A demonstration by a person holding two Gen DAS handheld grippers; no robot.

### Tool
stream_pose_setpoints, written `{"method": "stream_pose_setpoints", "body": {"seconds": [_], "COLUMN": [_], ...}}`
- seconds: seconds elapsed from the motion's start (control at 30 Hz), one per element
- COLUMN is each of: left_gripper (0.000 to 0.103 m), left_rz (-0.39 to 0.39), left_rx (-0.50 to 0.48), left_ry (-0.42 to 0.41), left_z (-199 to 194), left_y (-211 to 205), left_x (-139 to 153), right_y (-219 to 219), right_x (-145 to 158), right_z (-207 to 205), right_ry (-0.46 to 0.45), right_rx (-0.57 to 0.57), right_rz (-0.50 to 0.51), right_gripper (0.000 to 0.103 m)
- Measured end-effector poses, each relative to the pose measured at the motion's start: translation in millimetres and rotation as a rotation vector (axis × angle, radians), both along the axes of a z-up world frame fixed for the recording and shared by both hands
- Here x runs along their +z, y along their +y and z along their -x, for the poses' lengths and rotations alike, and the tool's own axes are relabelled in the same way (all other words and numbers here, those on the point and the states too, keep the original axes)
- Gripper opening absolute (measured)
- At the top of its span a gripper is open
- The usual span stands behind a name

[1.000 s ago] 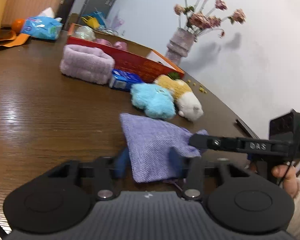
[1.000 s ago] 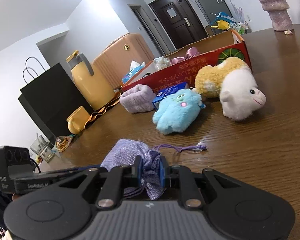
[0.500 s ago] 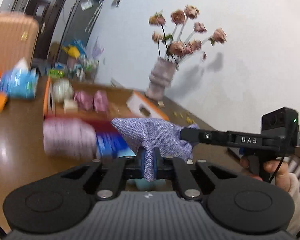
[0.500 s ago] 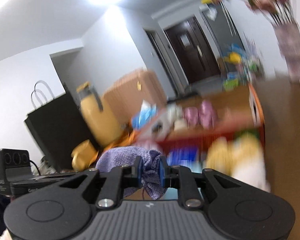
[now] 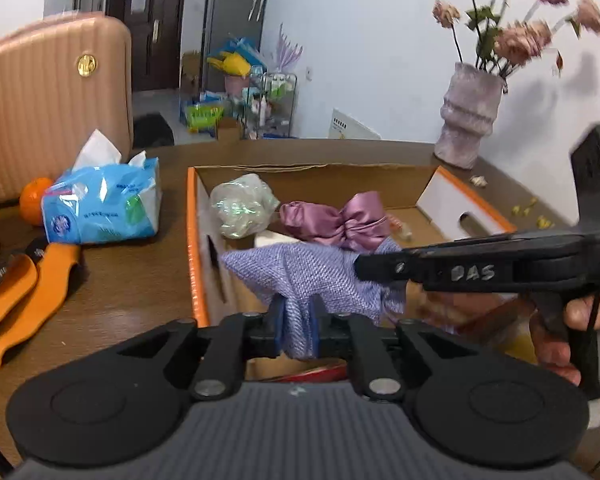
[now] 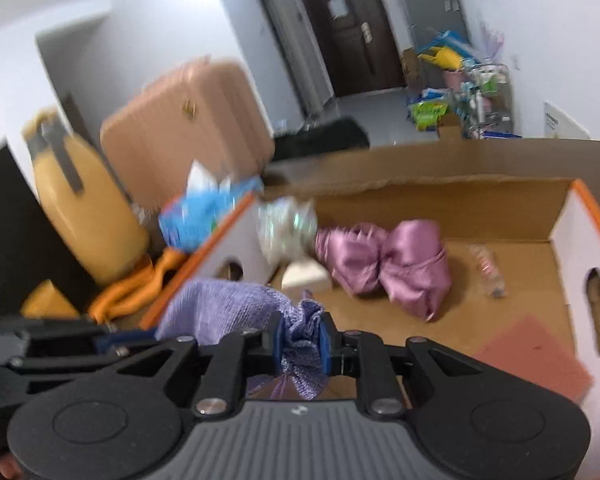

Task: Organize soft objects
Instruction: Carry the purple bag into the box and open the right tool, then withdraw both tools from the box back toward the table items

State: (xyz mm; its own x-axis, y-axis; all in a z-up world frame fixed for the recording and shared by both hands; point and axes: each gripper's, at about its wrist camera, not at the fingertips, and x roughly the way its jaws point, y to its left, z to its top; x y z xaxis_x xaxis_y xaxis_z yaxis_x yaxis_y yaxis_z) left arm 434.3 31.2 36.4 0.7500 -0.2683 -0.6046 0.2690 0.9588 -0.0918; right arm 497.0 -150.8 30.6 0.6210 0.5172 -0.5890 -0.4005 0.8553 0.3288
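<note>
Both grippers hold one lilac woven drawstring pouch [image 5: 312, 276] in the air over the near edge of an open cardboard box [image 5: 194, 248] with orange rims. My left gripper [image 5: 296, 320] is shut on the pouch's lower edge. My right gripper [image 6: 302, 344] is shut on its gathered end [image 6: 300, 328]; it also shows in the left wrist view as a black arm [image 5: 460, 270] from the right. Inside the box lie a pink satin pouch [image 6: 392, 264], a pale shiny bundle [image 6: 286, 228] and a small white block [image 6: 304, 278].
Left of the box on the brown table [image 5: 132, 280] are a blue tissue pack [image 5: 104, 200], an orange [image 5: 34, 200] and orange straps [image 5: 16, 296]. A yellow jug [image 6: 84, 208] and pink suitcase [image 5: 48, 96] stand further left. A vase of flowers [image 5: 470, 120] stands at the right.
Both grippers lifted the lilac pouch off the table and carried it forward over the box. The left gripper, open a second ago, closed on the pouch. The plush toys dropped out of view.
</note>
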Motion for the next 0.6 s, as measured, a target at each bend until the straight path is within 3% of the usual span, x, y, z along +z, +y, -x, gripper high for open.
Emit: {"method": "stream_pose_setpoints", "body": {"seconds": [0.1,0.17,0.27,0.47,0.6], "left_gripper": [0.031,0.038,0.041,0.051,0.067], "left_rz": [-0.036,-0.016,-0.011,-0.035,-0.039], "left_rx": [0.004,0.026,0.047,0.078,0.114], "left_ry": [-0.036,-0.035,-0.051,-0.155,-0.259], "left_z": [8.8,7.4,10.0,35.7,65.6], "left_y": [4.5,10.2,16.1,22.0,28.5], "left_x": [-5.2,-3.2,7.5,51.6,90.1], "right_y": [16.5,22.3,19.4,-21.3,-63.4], "right_x": [-13.2,-14.2,-4.6,42.3,87.1], "right_z": [-0.4,-2.1,1.6,25.1,57.4], "right_ry": [-0.003,-0.008,-0.047,-0.139,-0.237], "right_rx": [0.022,0.013,-0.023,-0.075,-0.139], "right_rz": [0.066,0.088,0.105,0.104,0.095], "right_gripper": [0.025,0.043,0.058,0.063,0.068]}}
